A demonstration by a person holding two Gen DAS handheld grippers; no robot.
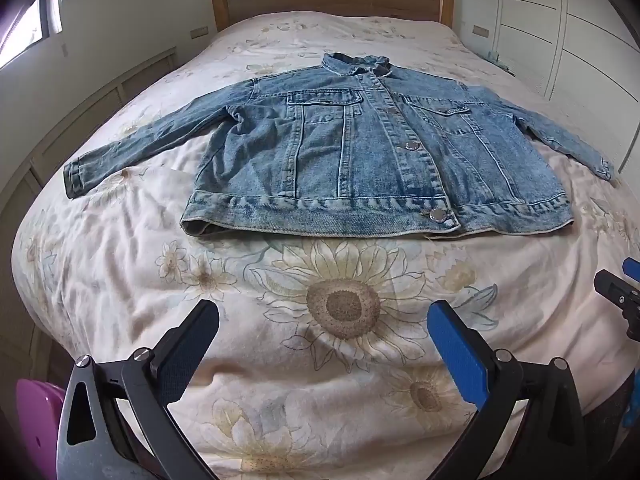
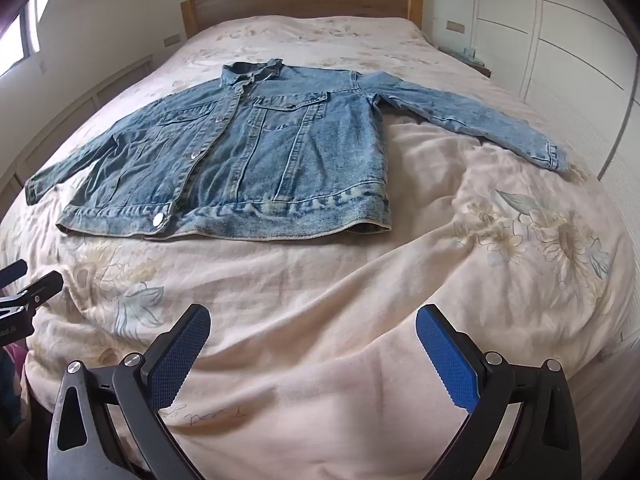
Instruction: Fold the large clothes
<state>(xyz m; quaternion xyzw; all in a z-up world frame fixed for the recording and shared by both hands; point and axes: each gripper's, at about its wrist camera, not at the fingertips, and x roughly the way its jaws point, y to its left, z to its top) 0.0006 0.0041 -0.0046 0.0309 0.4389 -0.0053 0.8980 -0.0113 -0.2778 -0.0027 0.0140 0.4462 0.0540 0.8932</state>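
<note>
On the floral bedspread (image 1: 120, 280), the denim jacket (image 1: 360, 152) lay flat and unfolded, while the left gripper (image 1: 323, 344) and right gripper (image 2: 313, 346) gaped empty, folding not yet begun.

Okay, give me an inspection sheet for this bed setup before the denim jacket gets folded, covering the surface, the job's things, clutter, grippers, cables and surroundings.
Surface: bed covered by a pale sunflower-print quilt, wrinkled toward the near edge.
Job's things: denim jacket lies flat, front up, buttoned, collar toward the headboard; both sleeves spread out to the sides; not folded yet.
Clutter: nothing seen on the quilt besides the jacket; a purple object shows at the near left edge, unclear what.
Grippers: left hand-held gripper open, empty, over the near quilt; right hand-held gripper open, empty, likewise short of the jacket.
Cables: nothing seen.
Surroundings: wooden headboard, white panelled wardrobe on the right, window on the left.
</note>
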